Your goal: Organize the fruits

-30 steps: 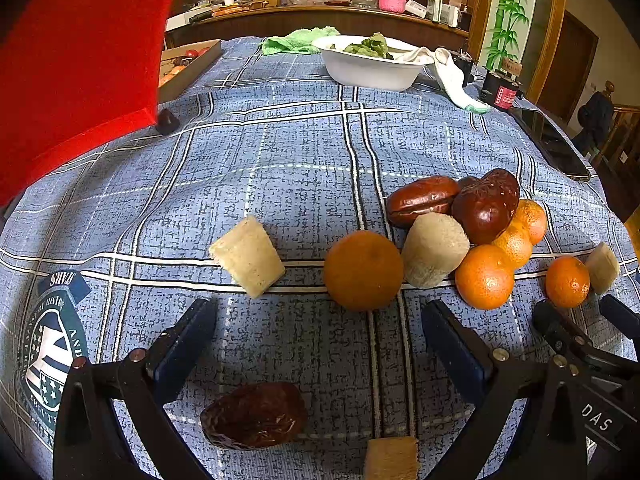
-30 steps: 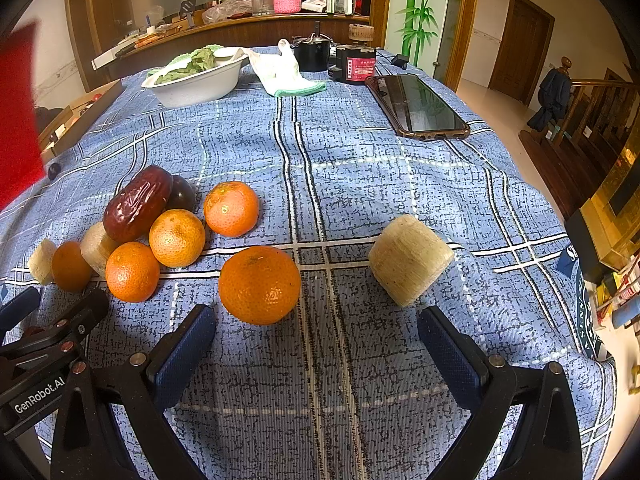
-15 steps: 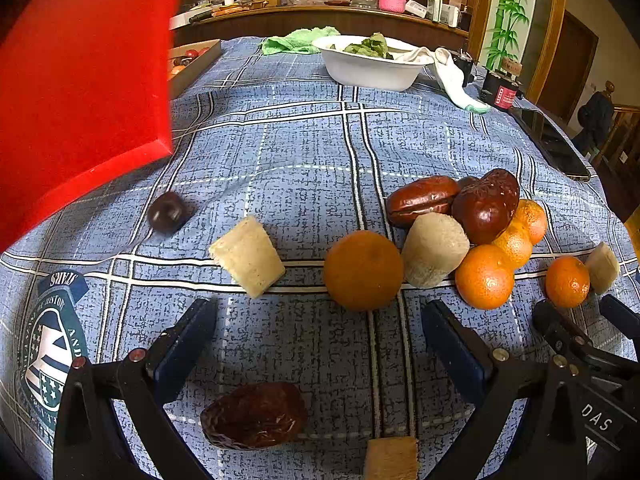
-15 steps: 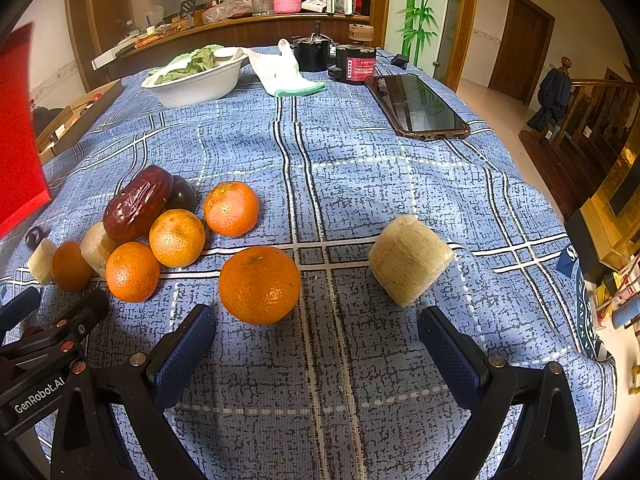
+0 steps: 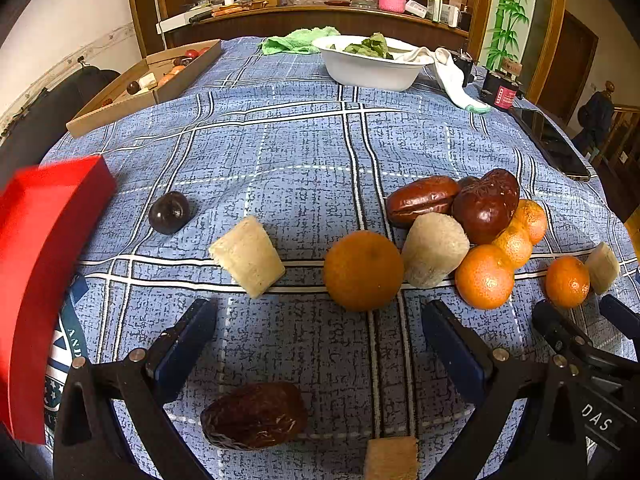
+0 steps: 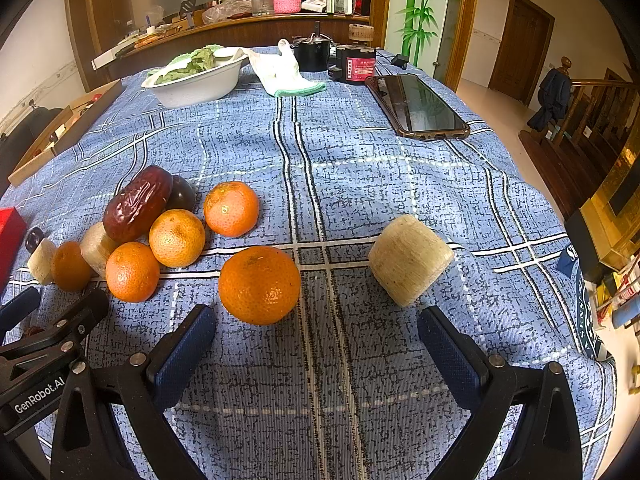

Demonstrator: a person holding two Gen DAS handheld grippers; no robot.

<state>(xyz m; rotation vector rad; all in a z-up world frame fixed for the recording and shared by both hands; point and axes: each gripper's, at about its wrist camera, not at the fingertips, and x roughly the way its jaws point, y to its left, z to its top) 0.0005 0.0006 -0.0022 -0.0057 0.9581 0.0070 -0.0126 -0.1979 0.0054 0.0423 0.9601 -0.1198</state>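
While the fruit lies loose across the blue plaid tablecloth (image 6: 400, 184), I hold both grippers low over its near edge, jaws spread wide and pinching nothing. My left gripper (image 5: 316, 344) faces an orange (image 5: 363, 270) that touches a pale sugarcane chunk (image 5: 434, 250); a wrinkled date (image 5: 254, 416) lies on the cloth between its fingers, probably the easiest first pick. Beyond, two glossy dates (image 5: 456, 204) rest against a cluster of mandarins (image 5: 500, 260), heaped together as if tipped out. A dark plum (image 5: 169, 212) sits alone near a red box (image 5: 44, 264) at the left edge, likely the sorting container. My right gripper (image 6: 316, 344) fronts a large mandarin (image 6: 259, 285) and another cane piece (image 6: 410, 260), well apart. Nothing appears sorted yet; round fruit may roll when nudged.
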